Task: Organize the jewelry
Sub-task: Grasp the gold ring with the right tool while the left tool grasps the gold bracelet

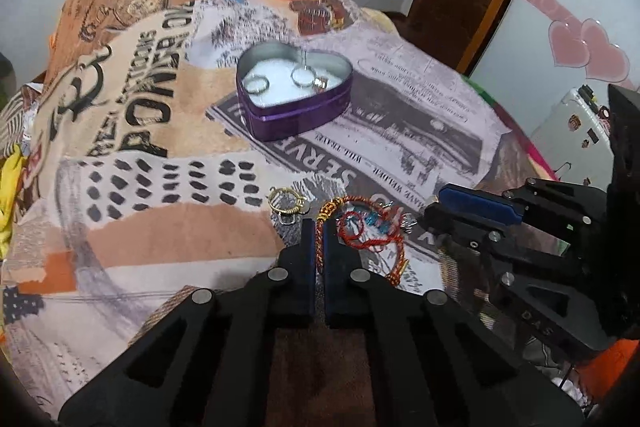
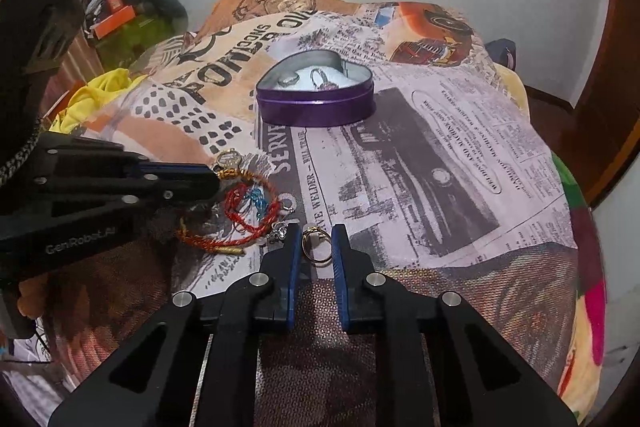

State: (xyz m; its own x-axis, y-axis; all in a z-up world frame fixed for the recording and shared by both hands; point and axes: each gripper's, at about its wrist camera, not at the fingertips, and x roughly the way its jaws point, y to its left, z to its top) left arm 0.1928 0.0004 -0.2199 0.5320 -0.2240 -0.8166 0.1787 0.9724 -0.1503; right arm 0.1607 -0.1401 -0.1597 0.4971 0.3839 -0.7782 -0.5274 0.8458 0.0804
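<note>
We're at pickup: left gripper (image 1: 319,227) pinched shut on the red-gold cord bracelet (image 1: 320,247), right gripper (image 2: 316,233) clamped on a gold ring (image 2: 316,245). Next we lift both clear and carry them to the purple heart tin (image 2: 316,107).

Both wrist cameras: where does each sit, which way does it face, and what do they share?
Left wrist: on the left gripper, angled down at the bed; jaws shut on the red-gold cord bracelet; right gripper at right.
Right wrist: on the right gripper, angled down; jaws around a gold ring; left gripper at left.
Shared: purple heart tin, jewelry pile.
</note>
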